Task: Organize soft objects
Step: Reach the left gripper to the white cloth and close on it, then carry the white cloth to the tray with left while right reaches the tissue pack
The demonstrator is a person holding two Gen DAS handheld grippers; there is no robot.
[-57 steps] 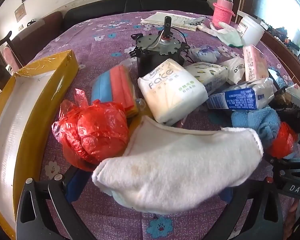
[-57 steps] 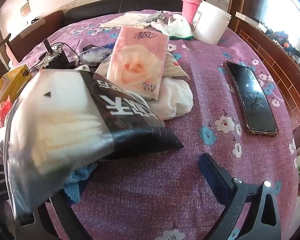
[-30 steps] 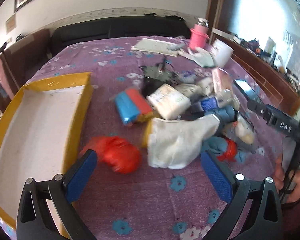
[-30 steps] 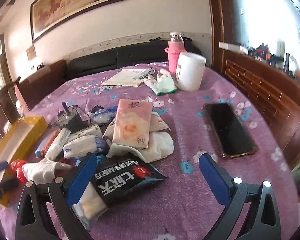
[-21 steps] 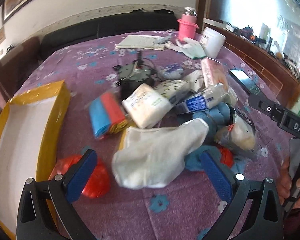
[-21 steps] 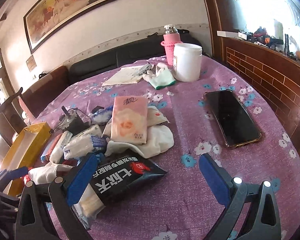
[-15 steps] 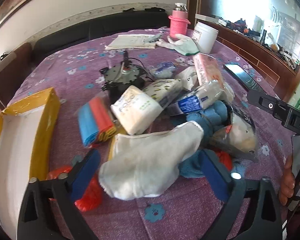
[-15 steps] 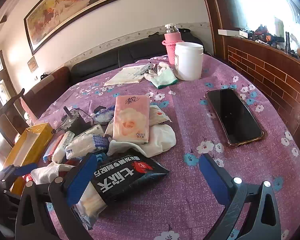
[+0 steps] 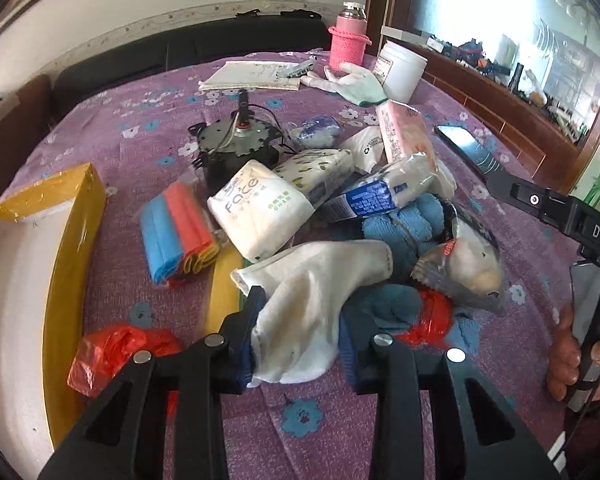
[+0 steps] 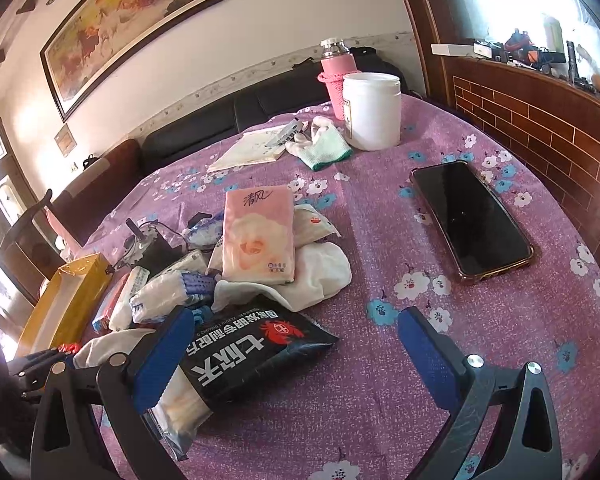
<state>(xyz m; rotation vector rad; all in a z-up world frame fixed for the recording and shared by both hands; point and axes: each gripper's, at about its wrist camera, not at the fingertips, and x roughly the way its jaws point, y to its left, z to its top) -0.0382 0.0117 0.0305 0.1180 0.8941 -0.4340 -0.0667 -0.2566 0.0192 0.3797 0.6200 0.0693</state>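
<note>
since a second ago your left gripper (image 9: 300, 336) has dropped in on the pile and its jaws have just been closing, so the blue pads now pinch the near end of the white sock (image 9: 312, 300), which bunches between them while its far end lies over the blue towel (image 9: 400, 224). your right gripper (image 10: 292, 356) has barely shifted; its jaws stand spread wide, the left pad just beside the black packet (image 10: 256, 352), which lies on the purple cloth (image 10: 380, 216) unpinched. left of the sock sit a red bag (image 9: 112, 352) and the yellow box (image 9: 72, 216), with the face tissue pack (image 9: 260, 208) just beyond. farther right, the pink tissue pack (image 10: 260, 236) rests on the heap and the phone (image 10: 472, 220) lies well apart.
</note>
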